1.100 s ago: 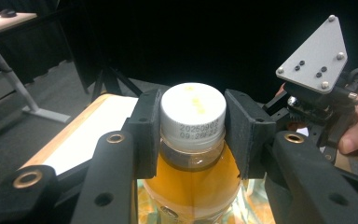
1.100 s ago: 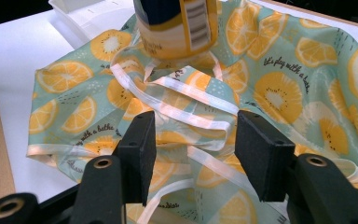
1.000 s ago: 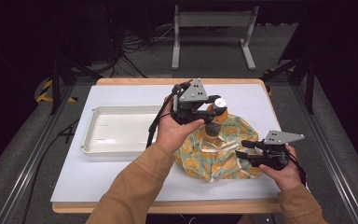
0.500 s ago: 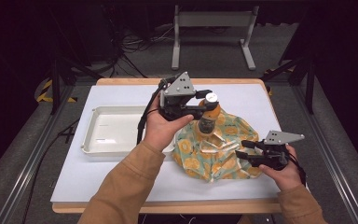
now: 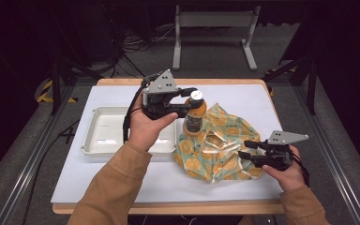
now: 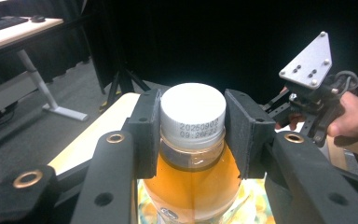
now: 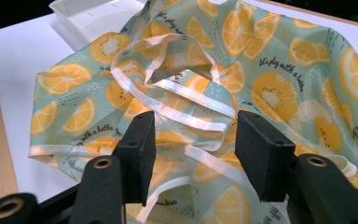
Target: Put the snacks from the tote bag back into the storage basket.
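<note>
A clear bottle [image 5: 194, 117] of orange drink with a white cap hangs upright above the left edge of the bag. My left gripper [image 5: 195, 100] is shut on its neck, and in the left gripper view the pads clamp the bottle [image 6: 193, 182] just under the cap. The bag [image 5: 222, 140] is teal cloth printed with orange slices and lies crumpled on the white mat. My right gripper [image 5: 244, 149] rests at the bag's right edge. Its jaws stand open [image 7: 191, 135] over the bag [image 7: 270, 88] and its pale straps [image 7: 186, 95], not pressing them.
A white shallow tray [image 5: 90, 140] sits on the mat left of the bag, close under my left forearm. The tray's corner [image 7: 88, 18] lies beyond the bag in the right gripper view. The table's wooden edge [image 5: 168, 207] runs along the front. Dark floor and metal frames surround the table.
My left gripper has carried the bottle leftward and slightly up, from above the bag's middle to its left edge near the tray. The right gripper has stayed in place.
</note>
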The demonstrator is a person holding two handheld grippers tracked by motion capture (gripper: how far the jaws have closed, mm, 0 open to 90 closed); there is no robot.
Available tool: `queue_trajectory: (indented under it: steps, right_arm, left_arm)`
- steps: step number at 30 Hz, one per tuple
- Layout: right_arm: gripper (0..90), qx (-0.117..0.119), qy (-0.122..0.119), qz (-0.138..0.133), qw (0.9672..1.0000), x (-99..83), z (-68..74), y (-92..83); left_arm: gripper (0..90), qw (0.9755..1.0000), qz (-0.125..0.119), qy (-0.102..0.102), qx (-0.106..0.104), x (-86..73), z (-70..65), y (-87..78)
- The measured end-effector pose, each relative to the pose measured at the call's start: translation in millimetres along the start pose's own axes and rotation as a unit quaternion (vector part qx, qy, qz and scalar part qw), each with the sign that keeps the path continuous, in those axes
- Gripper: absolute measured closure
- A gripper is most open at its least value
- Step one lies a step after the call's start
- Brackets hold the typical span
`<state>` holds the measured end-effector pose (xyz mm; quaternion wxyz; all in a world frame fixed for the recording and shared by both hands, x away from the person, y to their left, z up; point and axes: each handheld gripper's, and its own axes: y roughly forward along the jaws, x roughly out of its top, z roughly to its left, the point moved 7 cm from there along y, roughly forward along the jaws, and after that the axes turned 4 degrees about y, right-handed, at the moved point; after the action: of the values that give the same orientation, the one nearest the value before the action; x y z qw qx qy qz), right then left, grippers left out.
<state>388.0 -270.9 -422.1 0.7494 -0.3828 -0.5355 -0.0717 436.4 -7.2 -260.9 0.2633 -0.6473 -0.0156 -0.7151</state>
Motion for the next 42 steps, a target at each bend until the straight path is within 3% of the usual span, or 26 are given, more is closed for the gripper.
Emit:
queue_trajectory:
  steps: [21,25,42]
  right_arm:
    - [44.7,0.002,-0.003,0.000,1.0000,0.9,1.9,-1.1]
    - [44.6,0.006,-0.004,0.000,1.0000,1.0,3.6,-0.3]
    - [45.1,0.005,-0.007,-0.010,0.9999,3.2,4.7,-2.0]
  left_arm:
    - [58.5,0.9991,0.006,-0.024,0.035,-22.2,30.7,-43.5]
    - [58.4,0.9987,0.007,-0.036,0.037,-26.4,34.4,-48.0]
    - [58.4,0.9975,0.027,-0.049,0.042,-57.4,44.1,-54.0]
